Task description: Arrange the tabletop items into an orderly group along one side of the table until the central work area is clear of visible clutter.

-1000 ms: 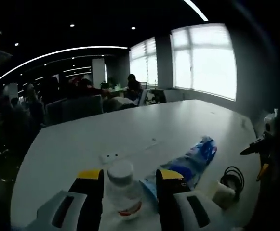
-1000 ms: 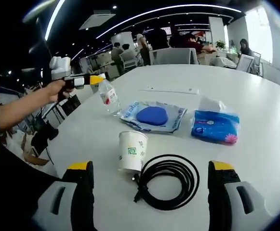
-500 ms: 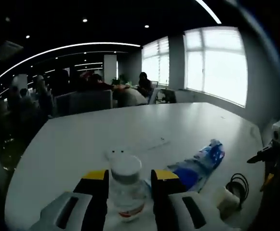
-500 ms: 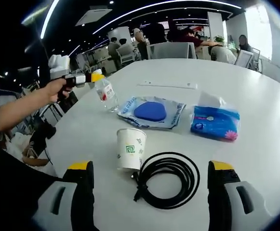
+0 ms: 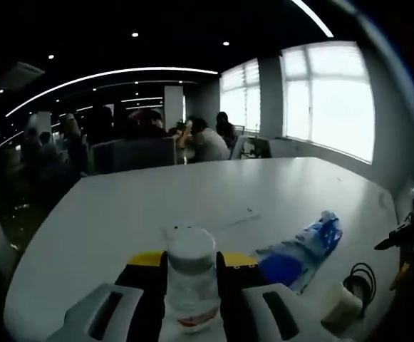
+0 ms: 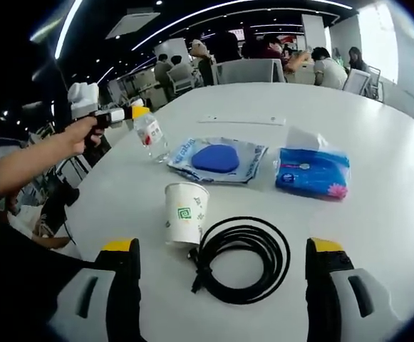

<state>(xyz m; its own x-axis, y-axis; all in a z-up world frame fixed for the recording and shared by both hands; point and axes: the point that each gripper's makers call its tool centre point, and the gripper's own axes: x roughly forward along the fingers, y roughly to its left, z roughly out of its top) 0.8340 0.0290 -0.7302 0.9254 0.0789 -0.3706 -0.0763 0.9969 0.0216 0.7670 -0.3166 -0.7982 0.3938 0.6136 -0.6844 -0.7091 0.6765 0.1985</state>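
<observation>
A clear water bottle (image 5: 191, 285) with a white cap and a red label stands on the white table (image 5: 121, 214), and my left gripper (image 5: 191, 259) is shut on it just below the cap. In the right gripper view the same bottle (image 6: 149, 137) stands at the far left, gripped by the left gripper (image 6: 130, 114) in a person's hand. My right gripper (image 6: 222, 249) hangs open over a coiled black cable (image 6: 241, 258). A paper cup (image 6: 185, 214) stands upright against the coil. Behind them lie a blue pouch (image 6: 217, 158) and a blue tissue pack (image 6: 312, 173).
A thin white strip (image 6: 241, 120) lies farther back on the table (image 6: 378, 228). Grey chairs (image 6: 248, 71) and seated people line the far edge. In the left gripper view, the pouch (image 5: 296, 253), cup (image 5: 342, 308) and cable (image 5: 363, 274) lie to the right.
My left gripper's jaws, open on either side of the bottle a second ago, have shut on it. The right gripper has stayed open above the cable.
</observation>
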